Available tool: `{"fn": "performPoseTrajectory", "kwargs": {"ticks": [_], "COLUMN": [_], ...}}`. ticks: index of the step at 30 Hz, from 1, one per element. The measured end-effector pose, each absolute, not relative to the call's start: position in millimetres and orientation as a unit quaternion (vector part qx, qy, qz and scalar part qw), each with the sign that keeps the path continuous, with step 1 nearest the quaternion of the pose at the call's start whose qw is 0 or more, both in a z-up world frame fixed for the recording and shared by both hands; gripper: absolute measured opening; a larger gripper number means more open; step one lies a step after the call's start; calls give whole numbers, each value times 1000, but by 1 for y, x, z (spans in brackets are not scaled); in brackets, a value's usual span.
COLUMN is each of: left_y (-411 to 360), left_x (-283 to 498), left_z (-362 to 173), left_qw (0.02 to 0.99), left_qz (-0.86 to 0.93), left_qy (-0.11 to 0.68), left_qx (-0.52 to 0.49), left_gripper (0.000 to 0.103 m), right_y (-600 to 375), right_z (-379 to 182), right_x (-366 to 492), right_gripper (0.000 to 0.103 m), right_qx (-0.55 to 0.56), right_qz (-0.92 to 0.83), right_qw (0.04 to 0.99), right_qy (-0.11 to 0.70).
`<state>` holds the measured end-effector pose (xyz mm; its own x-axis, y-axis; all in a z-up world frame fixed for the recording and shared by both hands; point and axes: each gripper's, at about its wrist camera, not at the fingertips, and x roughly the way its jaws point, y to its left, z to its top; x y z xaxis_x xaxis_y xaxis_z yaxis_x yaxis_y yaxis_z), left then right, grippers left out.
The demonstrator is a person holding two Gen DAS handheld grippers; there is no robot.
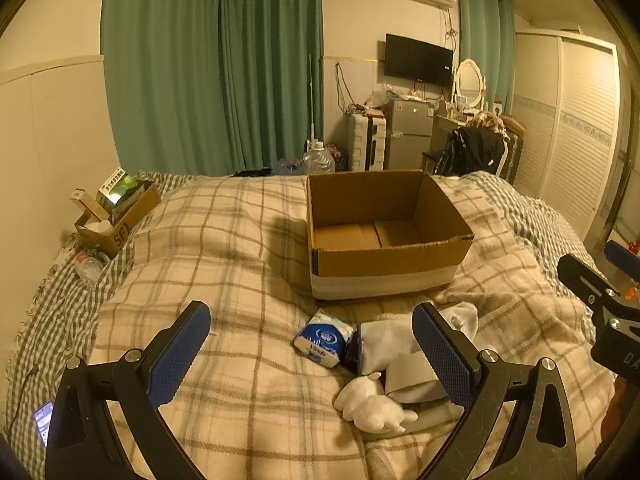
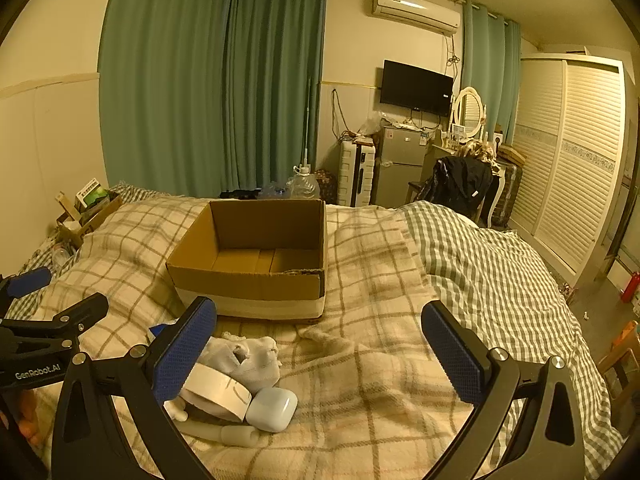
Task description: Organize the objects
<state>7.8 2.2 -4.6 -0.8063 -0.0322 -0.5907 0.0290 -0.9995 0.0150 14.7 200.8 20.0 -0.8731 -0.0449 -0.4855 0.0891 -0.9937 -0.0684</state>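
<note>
Both grippers hang over the bed with their blue-padded jaws spread wide and nothing between them. From my left gripper I look straight at the cardboard box, which sits on the plaid blanket with its flaps gone and its floor bare.

Using the box as my landmark: a small heap of things lies on the blanket just in front of its near wall, on my side. Closest to the box is the blue-and-white tissue pack, tilted on one corner. Beside it, toward the box's right front corner, lies a white sock, with a dark small item wedged between pack and sock that I cannot identify. Nearer to me than those sit a roll of tape and a white toy figure, touching each other. The whole heap falls between my left gripper's fingers, nearer the right one; that finger covers part of the tape and the sock.

From my right gripper the box is ahead and left of centre. The same heap lies in front of the box's near left corner, against this gripper's left finger, not in the gap. Here I also see a white earbud case touching the tape roll. Plain blanket fills the gap itself.
</note>
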Motion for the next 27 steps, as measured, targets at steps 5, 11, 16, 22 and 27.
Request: {"fn": "performPoseTrajectory", "kwargs": {"ticks": [5,11,16,22,27], "left_y": [2,9,17,25,28], "left_x": [-2,-12,-17,-24,-18], "left_z": [-28,-74,-101,-113,-114], "left_qw": [19,0,-30,-93,-129], "left_qz": [-934,-903,-883,-864,-855], "left_qy": [-7,-9,-2,20,37], "left_qx": [356,429,469,495,502], "left_gripper": [103,103,100,71,48], "right_y": [204,208,209,202,195], "right_z": [10,-14,-31,-41,-44], "right_x": [8,-5,-13,-18,-17], "right_gripper": [103,103,103,102,103], "right_qx": [273,316,341,359,370], "right_qz": [-960,-947,-938,-931,-926], "right_qw": [37,36,44,45,46], "right_qy": [46,46,43,53,68]}}
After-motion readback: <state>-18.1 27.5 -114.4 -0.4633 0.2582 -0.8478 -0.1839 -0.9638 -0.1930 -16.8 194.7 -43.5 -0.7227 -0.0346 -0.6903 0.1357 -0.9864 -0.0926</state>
